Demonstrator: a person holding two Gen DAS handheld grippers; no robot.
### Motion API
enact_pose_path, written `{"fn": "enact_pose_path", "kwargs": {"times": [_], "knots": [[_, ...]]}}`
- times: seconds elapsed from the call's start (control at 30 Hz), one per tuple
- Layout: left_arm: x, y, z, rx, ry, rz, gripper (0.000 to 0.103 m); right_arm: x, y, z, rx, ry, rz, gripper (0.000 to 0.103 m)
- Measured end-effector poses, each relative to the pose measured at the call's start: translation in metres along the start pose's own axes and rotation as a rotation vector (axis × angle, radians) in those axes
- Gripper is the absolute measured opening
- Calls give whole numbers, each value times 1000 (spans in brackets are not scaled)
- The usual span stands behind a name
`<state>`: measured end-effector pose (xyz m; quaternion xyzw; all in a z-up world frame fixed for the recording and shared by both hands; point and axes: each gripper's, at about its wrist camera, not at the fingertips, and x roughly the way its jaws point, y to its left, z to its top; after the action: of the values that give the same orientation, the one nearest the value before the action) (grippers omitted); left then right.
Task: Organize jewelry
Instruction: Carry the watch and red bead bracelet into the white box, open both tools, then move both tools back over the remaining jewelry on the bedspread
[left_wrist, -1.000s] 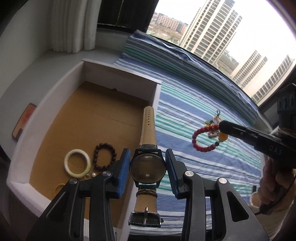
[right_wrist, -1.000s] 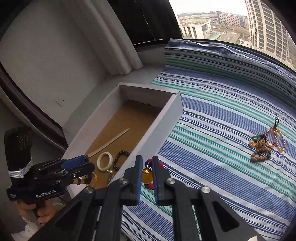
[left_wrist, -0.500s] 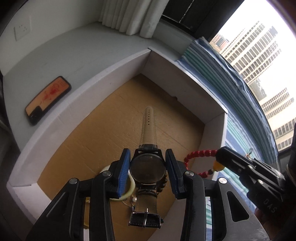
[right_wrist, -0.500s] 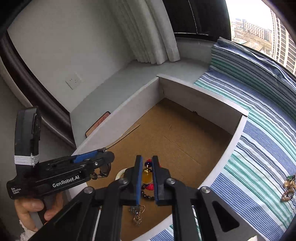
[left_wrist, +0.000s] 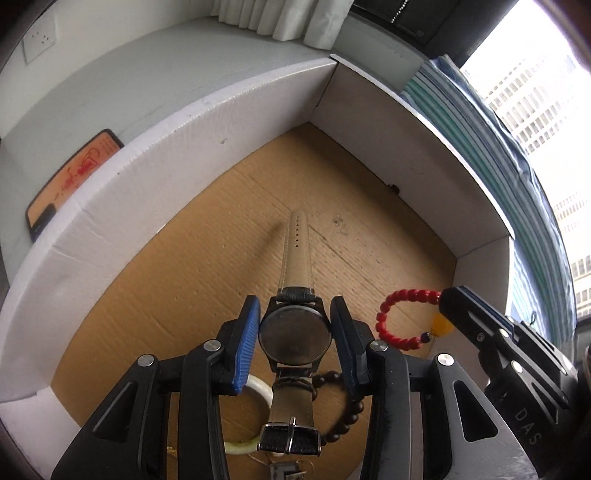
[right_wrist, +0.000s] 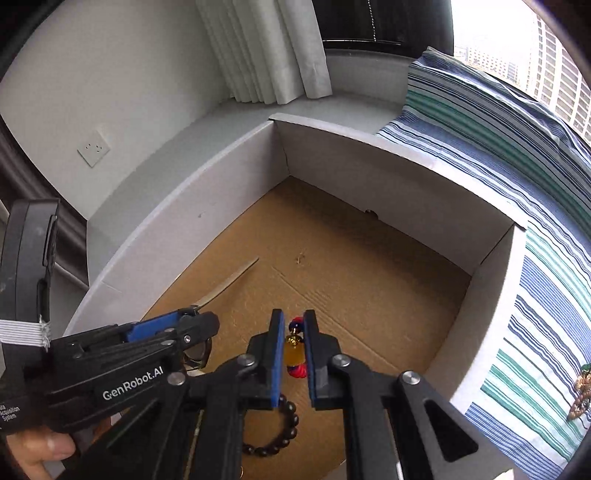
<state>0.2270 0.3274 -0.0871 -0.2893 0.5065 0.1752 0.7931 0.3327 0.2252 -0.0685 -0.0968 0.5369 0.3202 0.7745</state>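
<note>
My left gripper is shut on a wristwatch with a beige strap, held low over the brown floor of the white cardboard box. My right gripper is shut on the amber bead of a red bead bracelet, also inside the box; in the left wrist view the bracelet hangs from it at the right. A dark bead bracelet and a white bangle lie on the box floor below the grippers.
A striped blue-green cloth lies right of the box, with more beaded jewelry on it. A phone with an orange case lies on the grey ledge left of the box. Curtains hang behind.
Both grippers have moved from over the striped cloth into the box and lower toward its floor, carrying the watch and the red bracelet.
</note>
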Motion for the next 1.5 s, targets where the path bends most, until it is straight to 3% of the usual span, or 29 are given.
{"fn": "enact_pose_path", "kwargs": {"times": [0.03, 0.07, 0.1, 0.13, 0.17, 0.33, 0.47, 0.63, 0.77, 1.0, 1.1, 1.33, 1.5], "knots": [[1, 1, 0, -3, -2, 10, 40, 0, -3, 0, 7, -16, 2, 13], [0, 1, 0, -6, -7, 20, 50, 0, -4, 1, 11, -28, 4, 17], [-2, 2, 0, -9, -14, 29, 66, -1, -7, 1, 20, -37, 10, 24], [-4, 1, 0, -9, -29, 35, 72, -4, -11, 1, 33, -46, 11, 41], [-9, 0, -1, -5, -47, 41, 80, -7, -15, 0, 45, -56, 14, 48], [-37, -9, -14, 25, -84, 16, 85, -39, -33, -10, 74, -114, 20, 48], [-71, -36, -47, 106, -124, -21, 91, -74, -57, -39, 96, -165, -5, 50], [-98, -101, -110, 285, -118, -103, 94, -113, -105, -111, 156, -215, -33, 54], [-102, -160, -165, 438, -83, -189, 95, -138, -164, -181, 277, -224, -73, 55], [-58, -250, -227, 617, 38, -283, 95, -182, -243, -302, 447, -226, -206, 55], [-36, -282, -241, 666, 40, -309, 95, -198, -257, -337, 495, -248, -245, 55], [21, -387, -235, 870, 96, -376, 95, -219, -260, -374, 568, -344, -183, 56], [70, -450, -219, 966, 47, -311, 95, -222, -259, -387, 578, -359, -137, 56]]}}
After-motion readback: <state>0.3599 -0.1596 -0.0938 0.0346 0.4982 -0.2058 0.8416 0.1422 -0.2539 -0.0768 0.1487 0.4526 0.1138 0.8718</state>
